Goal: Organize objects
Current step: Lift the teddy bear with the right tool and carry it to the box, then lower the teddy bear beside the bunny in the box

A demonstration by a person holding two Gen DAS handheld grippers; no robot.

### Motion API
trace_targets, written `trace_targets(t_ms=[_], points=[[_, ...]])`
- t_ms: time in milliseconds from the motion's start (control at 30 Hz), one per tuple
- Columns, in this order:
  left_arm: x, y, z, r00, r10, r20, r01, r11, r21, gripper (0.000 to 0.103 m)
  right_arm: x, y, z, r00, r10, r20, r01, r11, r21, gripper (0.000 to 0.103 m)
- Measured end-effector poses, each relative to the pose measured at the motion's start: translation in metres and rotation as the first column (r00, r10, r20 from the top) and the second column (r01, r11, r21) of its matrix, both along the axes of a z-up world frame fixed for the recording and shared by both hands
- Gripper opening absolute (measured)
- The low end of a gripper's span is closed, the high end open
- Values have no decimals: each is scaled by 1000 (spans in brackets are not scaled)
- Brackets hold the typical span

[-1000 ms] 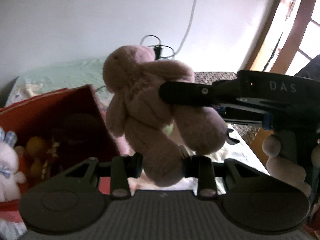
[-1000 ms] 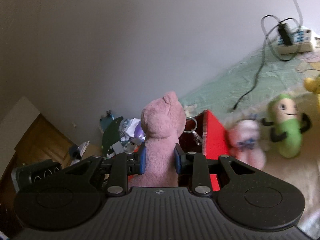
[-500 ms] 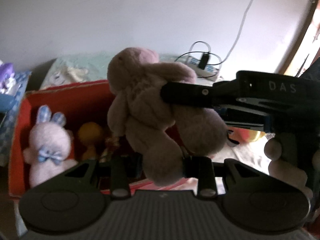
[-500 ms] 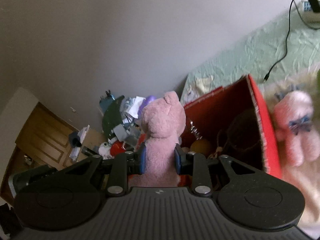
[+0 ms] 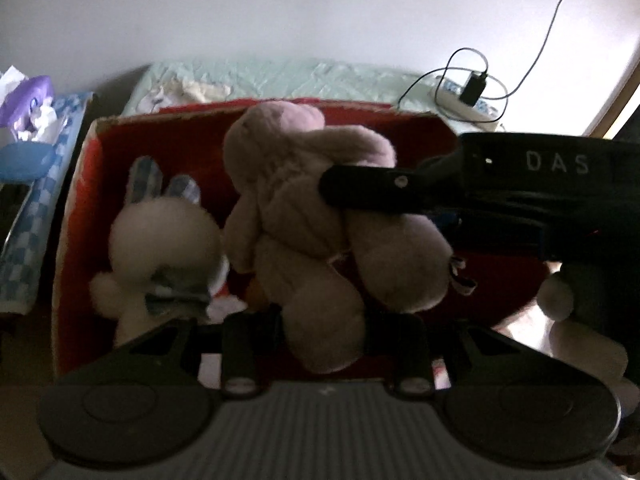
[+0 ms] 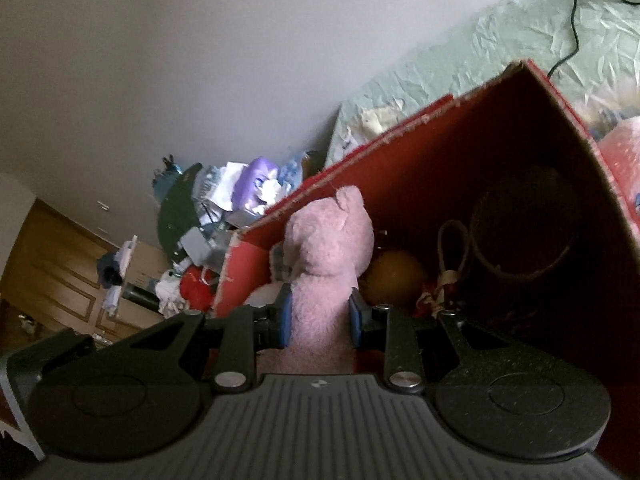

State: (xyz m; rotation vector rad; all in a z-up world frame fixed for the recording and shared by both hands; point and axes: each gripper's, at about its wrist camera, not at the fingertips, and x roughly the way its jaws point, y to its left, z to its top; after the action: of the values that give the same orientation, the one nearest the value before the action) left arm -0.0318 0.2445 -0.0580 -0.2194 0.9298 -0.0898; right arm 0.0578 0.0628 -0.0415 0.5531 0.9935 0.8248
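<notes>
Filling most of both views: open red cardboard box, walls upright, set on pale green crinkled bedcover. Held over box's open top: pink plush rabbit toy, limbs dangling, gripped from two sides. Left gripper clamped shut on plush's lower leg, squeezed between its black fingers. Right gripper closed tight on same toy's body, blue pads pressing into fur on both sides; seen in left view as long black arm reaching in from right. Inside box: white plush bunny with blue checked ears against left wall, round yellow-orange toy lower down. Smallest: white power strip with black plug on bedcover behind.
</notes>
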Motion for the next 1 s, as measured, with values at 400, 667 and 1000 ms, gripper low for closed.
trace_targets(t_ms=[400,667,1000], points=[[1,18,-28,998,17,-67,-17,1000,4,33,5,17,-14,999,41,-34,-44,995,-86,30],[0,20,-27,997,4,-74,-4,1000,13,35,8,2,-18,997,30,-74,-36,996,-85,37],[-15,29,-10,1000,4,-31,-5,999,-51,38,5,0,-13,997,20,-72,-28,993,-112,38]])
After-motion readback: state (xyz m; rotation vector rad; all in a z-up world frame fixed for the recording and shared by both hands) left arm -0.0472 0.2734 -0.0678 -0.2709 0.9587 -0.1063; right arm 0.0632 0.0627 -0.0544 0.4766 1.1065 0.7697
